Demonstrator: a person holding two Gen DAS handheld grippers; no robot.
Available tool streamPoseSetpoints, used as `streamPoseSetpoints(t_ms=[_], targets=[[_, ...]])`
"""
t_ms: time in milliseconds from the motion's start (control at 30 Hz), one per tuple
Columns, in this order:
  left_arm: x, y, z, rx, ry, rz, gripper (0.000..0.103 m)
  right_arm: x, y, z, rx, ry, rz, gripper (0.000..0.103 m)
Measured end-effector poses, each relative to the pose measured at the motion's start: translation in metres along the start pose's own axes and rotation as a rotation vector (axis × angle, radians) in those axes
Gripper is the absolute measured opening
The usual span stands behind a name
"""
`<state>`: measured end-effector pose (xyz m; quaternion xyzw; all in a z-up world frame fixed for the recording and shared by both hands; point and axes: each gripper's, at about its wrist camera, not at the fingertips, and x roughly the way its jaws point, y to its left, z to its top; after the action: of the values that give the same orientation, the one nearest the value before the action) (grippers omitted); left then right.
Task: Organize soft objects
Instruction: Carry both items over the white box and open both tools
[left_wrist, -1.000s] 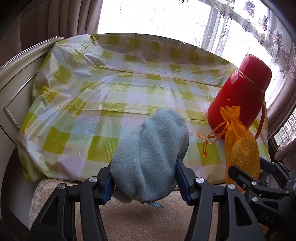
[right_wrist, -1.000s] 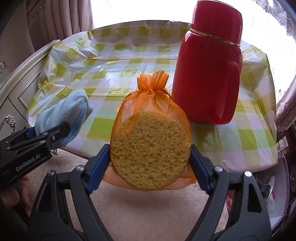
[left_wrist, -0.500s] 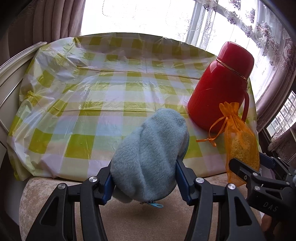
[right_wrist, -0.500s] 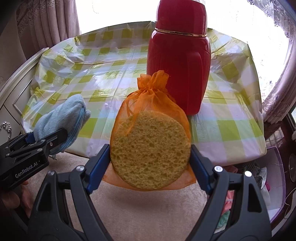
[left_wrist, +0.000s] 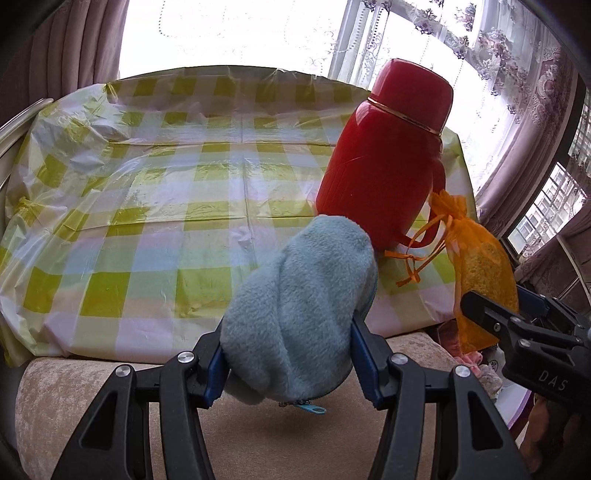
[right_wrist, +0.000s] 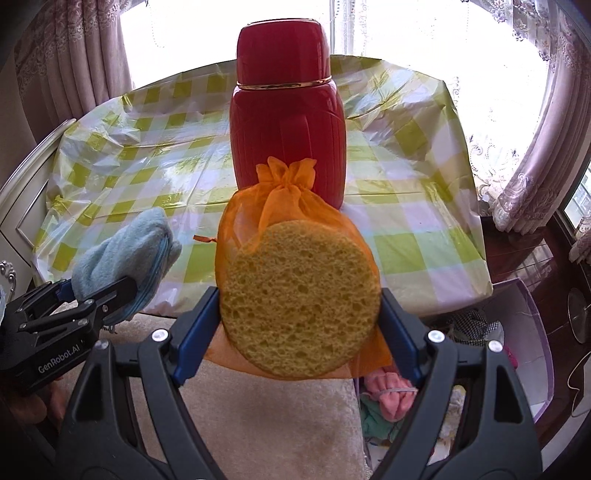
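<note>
My left gripper (left_wrist: 290, 354) is shut on a light blue fleece zip pouch (left_wrist: 299, 310), held upright above a beige cushion near the table's front edge. The pouch also shows in the right wrist view (right_wrist: 122, 254). My right gripper (right_wrist: 299, 325) is shut on an orange mesh drawstring bag (right_wrist: 280, 199) with a round yellow sponge (right_wrist: 301, 299) inside. That bag shows in the left wrist view (left_wrist: 476, 254) to the right of the pouch.
A tall red thermos (right_wrist: 286, 122) stands on the yellow-checked plastic tablecloth (left_wrist: 155, 206), just behind both held items. A beige cushion (right_wrist: 266, 424) lies below the grippers. A clear bin (right_wrist: 517, 369) with clothes sits lower right. Curtains and windows lie behind.
Both grippers have shifted right with their loads. The thermos now stands straight behind the orange bag in the right wrist view and close behind the blue pouch in the left wrist view.
</note>
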<state>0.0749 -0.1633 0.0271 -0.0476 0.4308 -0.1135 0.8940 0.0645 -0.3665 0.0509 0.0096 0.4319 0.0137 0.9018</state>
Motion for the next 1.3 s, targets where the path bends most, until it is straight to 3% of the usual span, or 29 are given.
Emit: streamPoseSetpoints(t_ms=[500, 933, 1100, 1300], targets=[[0.015, -0.095, -0.002, 0.147, 0.033, -0.198, 0.058, -0.027, -0.096, -0.020, 0.135, 0.021, -0.213, 0.084], [0.036, -0.180, -0.017, 0.227, 0.137, -0.371, 0.060, -0.047, -0.178, -0.052, 0.252, 0.071, -0.405, 0.084], [0.043, -0.202, -0.022, 0.238, 0.173, -0.402, 0.060, -0.053, -0.202, -0.065, 0.292, 0.088, -0.457, 0.085], [0.051, -0.217, -0.027, 0.241, 0.216, -0.430, 0.080, -0.058, -0.227, -0.074, 0.344, 0.098, -0.508, 0.086]])
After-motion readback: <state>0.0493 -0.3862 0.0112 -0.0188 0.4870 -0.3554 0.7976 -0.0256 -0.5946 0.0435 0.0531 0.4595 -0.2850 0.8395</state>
